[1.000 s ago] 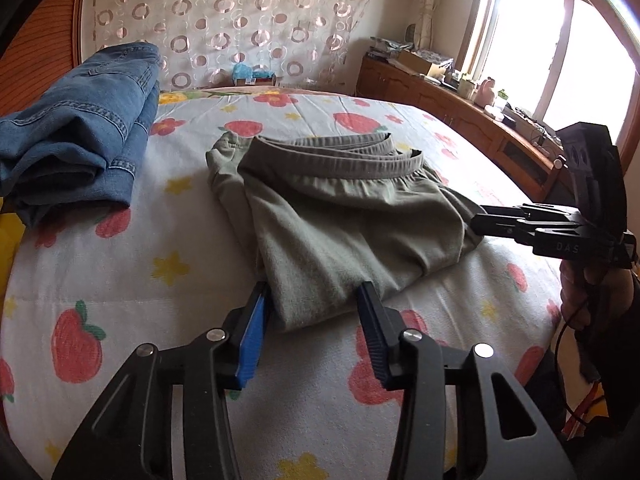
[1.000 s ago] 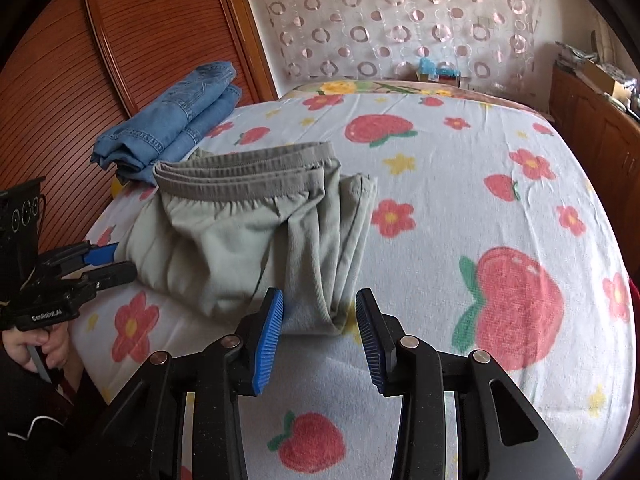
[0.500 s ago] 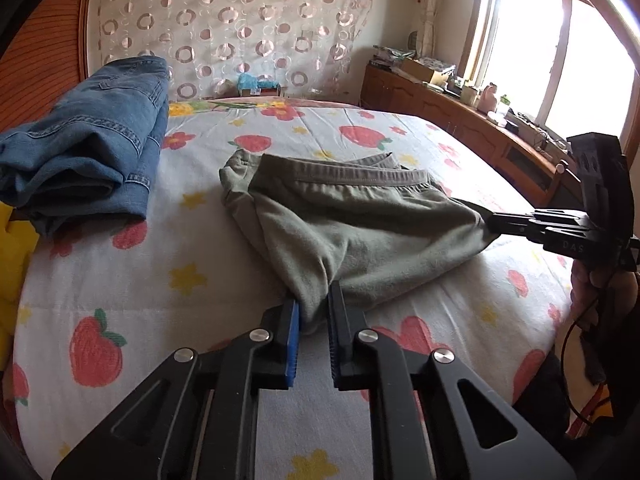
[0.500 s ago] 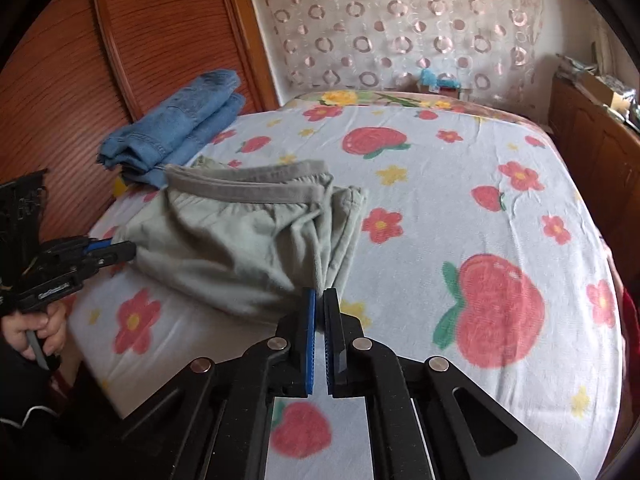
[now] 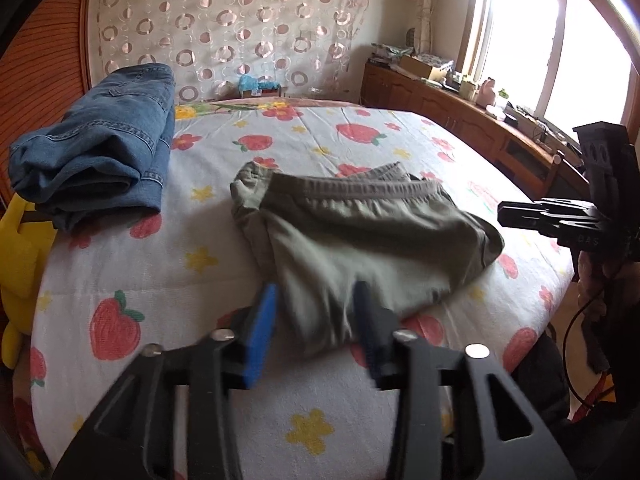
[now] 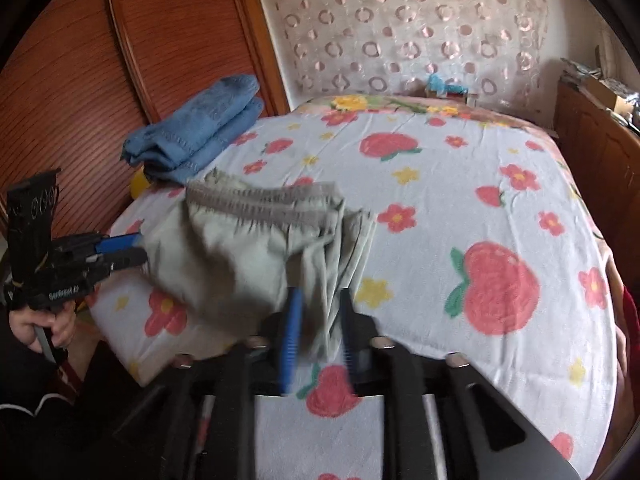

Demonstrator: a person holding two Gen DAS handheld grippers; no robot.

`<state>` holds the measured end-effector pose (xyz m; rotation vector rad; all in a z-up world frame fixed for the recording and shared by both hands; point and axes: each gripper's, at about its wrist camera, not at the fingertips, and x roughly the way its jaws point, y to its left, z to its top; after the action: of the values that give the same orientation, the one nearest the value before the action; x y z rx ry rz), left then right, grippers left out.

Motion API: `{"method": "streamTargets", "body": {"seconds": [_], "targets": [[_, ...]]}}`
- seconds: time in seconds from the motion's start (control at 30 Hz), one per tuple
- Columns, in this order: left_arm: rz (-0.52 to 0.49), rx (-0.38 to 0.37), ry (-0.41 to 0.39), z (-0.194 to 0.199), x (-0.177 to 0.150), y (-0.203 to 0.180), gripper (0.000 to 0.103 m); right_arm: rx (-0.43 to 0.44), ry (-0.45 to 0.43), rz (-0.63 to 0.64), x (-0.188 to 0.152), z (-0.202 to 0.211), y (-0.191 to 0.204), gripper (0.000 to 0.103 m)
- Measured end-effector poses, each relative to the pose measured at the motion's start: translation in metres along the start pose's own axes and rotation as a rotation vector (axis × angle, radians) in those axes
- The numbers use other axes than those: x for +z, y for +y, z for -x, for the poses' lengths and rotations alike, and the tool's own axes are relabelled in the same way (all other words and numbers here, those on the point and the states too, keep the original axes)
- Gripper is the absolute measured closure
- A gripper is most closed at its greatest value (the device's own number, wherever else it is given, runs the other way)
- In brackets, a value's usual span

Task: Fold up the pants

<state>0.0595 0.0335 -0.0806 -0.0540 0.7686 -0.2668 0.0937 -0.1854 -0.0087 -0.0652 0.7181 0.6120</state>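
Note:
Olive-green pants (image 5: 360,240) lie folded on the bed, waistband away from me. In the left wrist view my left gripper (image 5: 316,320) straddles their near left corner; its jaws are opening and the blue pad (image 5: 262,328) stands off the cloth. My right gripper (image 6: 320,332) straddles the near right corner of the pants (image 6: 248,256); its jaws are opening too, with cloth loose between them. Each gripper also shows in the other's view: the right gripper (image 5: 502,216) by the pants' right corner, the left gripper (image 6: 140,247) by the left one.
Folded blue jeans (image 5: 100,160) sit at the bed's left edge, over a yellow plush toy (image 5: 16,248). The strawberry-print bed cover (image 6: 480,200) stretches right of the pants. A wooden cabinet (image 5: 460,120) runs under the window and a wooden wardrobe (image 6: 60,80) stands left.
Both grippers went from open to shut on the pants' near corners, and now their jaws have parted again. The pants' near edge looks bunched and drawn toward me.

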Motion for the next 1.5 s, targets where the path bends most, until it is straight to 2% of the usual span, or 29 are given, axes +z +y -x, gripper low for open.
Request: {"method": "streamTargets", "body": {"seconds": [0.07, 0.1, 0.13, 0.5, 0.63, 0.67, 0.7, 0.73, 0.77, 0.9, 1.03, 1.1, 1.13, 1.43, 1.47, 1.5], "targets": [[0.018, -0.009, -0.005, -0.002, 0.004, 0.005, 0.038, 0.005, -0.015, 0.001, 0.005, 0.0, -0.001, 0.069], [0.029, -0.011, -0.004, -0.004, 0.006, 0.006, 0.026, 0.001, -0.017, 0.01, 0.008, -0.002, -0.001, 0.069], [0.041, -0.017, -0.01, -0.006, 0.008, 0.009, 0.024, -0.006, -0.018, 0.024, 0.012, -0.005, -0.001, 0.069], [0.04, 0.025, -0.018, -0.015, 0.016, 0.013, 0.024, 0.001, 0.08, 0.07, 0.054, -0.078, 0.003, 0.069], [0.045, 0.029, -0.017, -0.016, 0.014, 0.014, 0.024, -0.011, 0.131, 0.061, 0.059, -0.093, 0.0, 0.069], [0.047, 0.028, -0.017, -0.016, 0.013, 0.014, 0.024, -0.009, 0.132, 0.065, 0.061, -0.094, 0.001, 0.072], [0.048, 0.028, -0.017, -0.015, 0.013, 0.014, 0.024, -0.001, 0.132, 0.074, 0.062, -0.095, 0.003, 0.083], [0.049, 0.029, -0.016, -0.016, 0.012, 0.015, 0.024, 0.0, 0.122, 0.084, 0.064, -0.093, 0.005, 0.091], [0.049, 0.03, -0.015, -0.016, 0.012, 0.015, 0.024, -0.003, 0.107, 0.091, 0.066, -0.09, 0.006, 0.094], [0.051, 0.032, -0.018, -0.016, 0.011, 0.015, 0.024, 0.005, 0.009, 0.102, 0.075, -0.073, 0.01, 0.096], [0.05, 0.035, -0.022, -0.018, 0.014, 0.015, 0.024, -0.058, -0.06, 0.117, 0.081, -0.068, 0.014, 0.096], [0.044, 0.043, -0.025, -0.019, 0.016, 0.015, 0.024, -0.132, -0.061, 0.132, 0.08, -0.075, 0.015, 0.096], [0.042, 0.043, -0.027, -0.019, 0.017, 0.015, 0.024, -0.143, -0.046, 0.134, 0.079, -0.081, 0.015, 0.096], [0.029, 0.038, -0.024, -0.033, 0.031, 0.017, 0.025, -0.152, -0.05, 0.13, 0.081, -0.098, 0.02, 0.096], [0.022, 0.036, -0.02, -0.036, 0.032, 0.016, 0.028, -0.149, -0.045, 0.127, 0.081, -0.097, 0.019, 0.096], [0.019, 0.026, -0.014, -0.039, 0.034, 0.016, 0.037, -0.147, -0.041, 0.126, 0.08, -0.094, 0.018, 0.096]]}}
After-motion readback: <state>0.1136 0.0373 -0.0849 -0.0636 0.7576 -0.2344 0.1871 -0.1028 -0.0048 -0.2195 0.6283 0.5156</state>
